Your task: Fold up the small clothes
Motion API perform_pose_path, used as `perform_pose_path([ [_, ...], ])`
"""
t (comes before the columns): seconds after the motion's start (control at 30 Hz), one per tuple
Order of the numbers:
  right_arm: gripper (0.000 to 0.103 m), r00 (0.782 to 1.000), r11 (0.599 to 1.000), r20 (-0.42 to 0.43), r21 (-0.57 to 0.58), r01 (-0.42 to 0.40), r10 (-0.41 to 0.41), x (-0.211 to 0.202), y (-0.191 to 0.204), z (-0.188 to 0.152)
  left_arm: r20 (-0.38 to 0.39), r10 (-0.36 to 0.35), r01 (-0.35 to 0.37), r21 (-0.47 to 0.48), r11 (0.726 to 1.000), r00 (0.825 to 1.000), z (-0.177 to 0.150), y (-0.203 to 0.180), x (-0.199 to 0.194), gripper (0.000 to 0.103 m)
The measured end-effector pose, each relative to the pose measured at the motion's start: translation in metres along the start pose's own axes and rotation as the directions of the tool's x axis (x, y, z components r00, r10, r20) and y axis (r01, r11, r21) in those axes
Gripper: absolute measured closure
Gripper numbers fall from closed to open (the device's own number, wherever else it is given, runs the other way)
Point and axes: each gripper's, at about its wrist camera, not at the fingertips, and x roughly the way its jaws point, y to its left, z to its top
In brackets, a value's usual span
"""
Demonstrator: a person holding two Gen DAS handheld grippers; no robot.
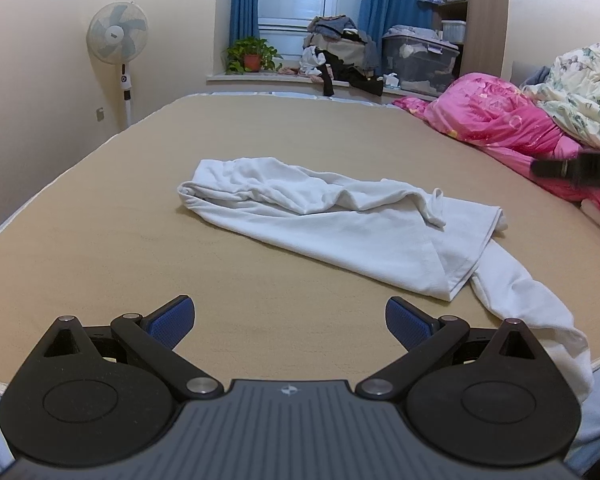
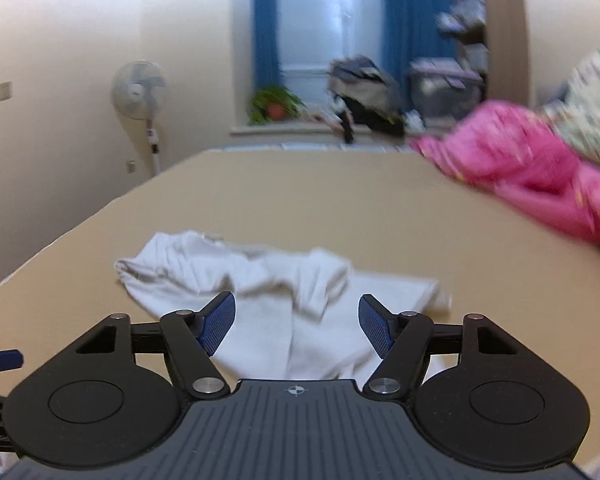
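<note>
A white garment [image 1: 340, 224] lies crumpled and partly folded on the tan bed [image 1: 100, 240], with one end trailing over the near right edge. My left gripper [image 1: 290, 320] is open and empty, held above bare bed short of the garment. My right gripper [image 2: 296, 324] is open and empty, held just above the near part of the same garment [image 2: 284, 300]; this view is blurred. A dark part of the right gripper [image 1: 576, 168] shows at the right edge of the left wrist view.
A pink quilt [image 1: 500, 120] and a floral quilt [image 1: 580, 92] are heaped at the bed's far right. A standing fan [image 1: 118, 36] is at the far left wall. The windowsill holds a potted plant [image 1: 252, 56], piled clothes [image 1: 340, 52] and a storage box [image 1: 420, 60].
</note>
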Motion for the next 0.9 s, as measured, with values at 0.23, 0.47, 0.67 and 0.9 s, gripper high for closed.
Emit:
perform_pose_path([
  [0.23, 0.045, 0.998, 0.997, -0.059, 0.077, 0.015, -0.011, 0.035, -0.052, -0.008, -0.003, 0.039, -0.039, 0.067, 0.997, 0.999, -0.007, -0.004, 0.012, 0.022],
  [0.47, 0.050, 0.998, 0.989, -0.055, 0.147, -0.018, 0.026, 0.043, -0.069, -0.007, -0.039, 0.006, -0.003, 0.070, 0.998, 0.999, 0.008, -0.004, 0.036, 0.059],
  [0.67, 0.048, 0.997, 0.984, -0.050, 0.171, -0.049, 0.058, 0.043, -0.075, -0.004, -0.054, 0.018, -0.014, 0.088, 0.996, 0.998, 0.036, -0.036, 0.070, 0.059],
  [0.9, 0.043, 0.998, 0.986, -0.035, 0.159, -0.038, 0.044, 0.039, -0.078, 0.001, -0.143, -0.066, 0.073, 0.040, 0.997, 0.987, 0.062, -0.091, 0.129, 0.057],
])
